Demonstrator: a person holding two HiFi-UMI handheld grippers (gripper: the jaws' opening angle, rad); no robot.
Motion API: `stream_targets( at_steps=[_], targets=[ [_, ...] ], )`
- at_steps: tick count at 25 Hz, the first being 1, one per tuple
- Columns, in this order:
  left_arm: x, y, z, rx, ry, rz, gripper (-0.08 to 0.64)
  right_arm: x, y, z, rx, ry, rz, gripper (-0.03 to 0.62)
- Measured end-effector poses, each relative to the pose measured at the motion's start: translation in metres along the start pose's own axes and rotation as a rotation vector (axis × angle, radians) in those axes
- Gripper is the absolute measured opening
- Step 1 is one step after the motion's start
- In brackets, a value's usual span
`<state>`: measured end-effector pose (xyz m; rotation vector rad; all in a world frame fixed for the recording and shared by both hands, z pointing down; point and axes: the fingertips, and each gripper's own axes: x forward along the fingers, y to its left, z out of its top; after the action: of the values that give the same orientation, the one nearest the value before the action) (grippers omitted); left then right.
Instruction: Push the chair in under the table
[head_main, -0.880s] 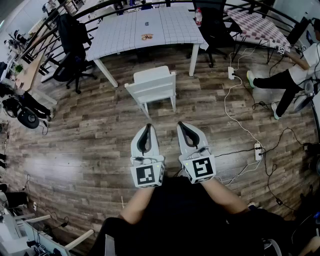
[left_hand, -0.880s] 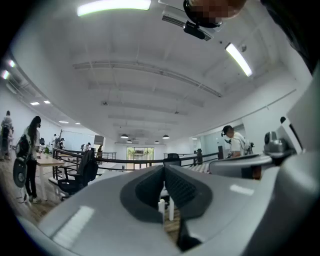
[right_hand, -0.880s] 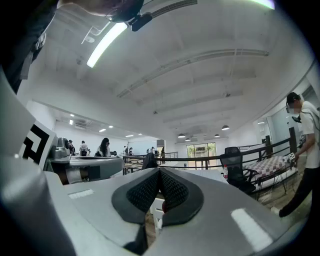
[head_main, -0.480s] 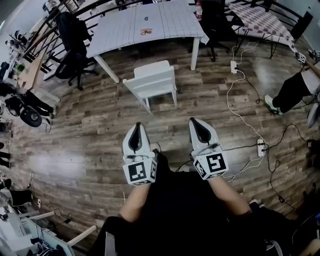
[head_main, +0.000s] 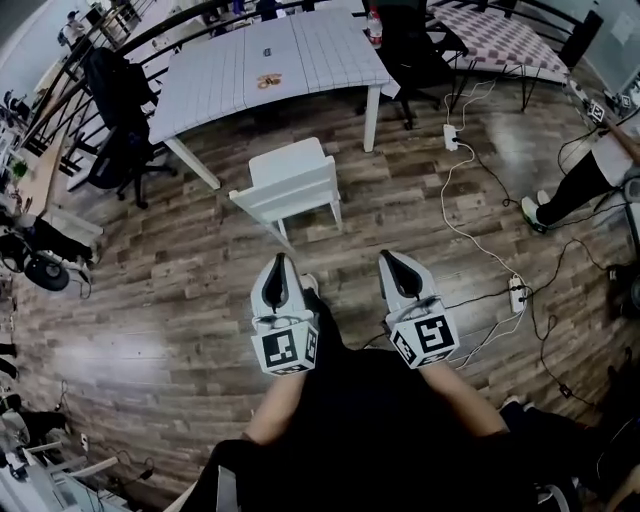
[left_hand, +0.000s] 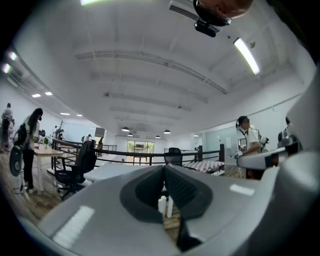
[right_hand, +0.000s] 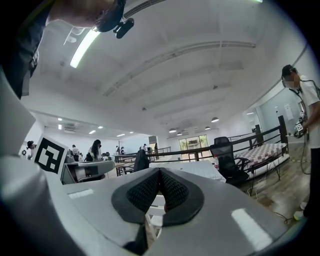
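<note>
Wood floor (head_main: 150, 300): white chair (head_main: 290, 185), white table (head_main: 220, 90), power strip (head_main: 516, 293).

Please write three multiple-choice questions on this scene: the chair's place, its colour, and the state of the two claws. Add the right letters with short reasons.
1. Where does the chair stand relative to the table?
A. Pushed in under it.
B. On the floor, apart from it.
C. On top of it.

2. What colour is the chair?
A. Black.
B. Red.
C. White.

3. How are the left claw and right claw?
A. Both shut, empty.
B. Both gripping the chair.
C. Both wide open.

Answers: B, bare floor lies between them; C, its seat and back are white; A, each gripper view shows jaws together, nothing held.
</note>
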<state>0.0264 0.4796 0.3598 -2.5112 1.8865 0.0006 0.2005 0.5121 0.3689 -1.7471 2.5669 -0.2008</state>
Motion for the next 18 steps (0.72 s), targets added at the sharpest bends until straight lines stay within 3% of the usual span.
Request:
stream_targets(
  at_steps=[5,10,18],
  targets=[
    [0.059,0.016,-0.002,-0.051,0.009,-0.049,0.009,0.073,-0.006,0.002,-0.014,0.025,0.009,-0.003],
    [0.112,0.073,-0.001,-0.058,0.014,-0.05,0.009,0.168,0.006,0.004,-0.006,0.047,0.038,-0.003],
    [0.197,0.161,-0.021,-0.069,0.093,-0.087,0.009,0.313,0.022,-0.003,-0.004,0.126,0.029,-0.003]
  ],
)
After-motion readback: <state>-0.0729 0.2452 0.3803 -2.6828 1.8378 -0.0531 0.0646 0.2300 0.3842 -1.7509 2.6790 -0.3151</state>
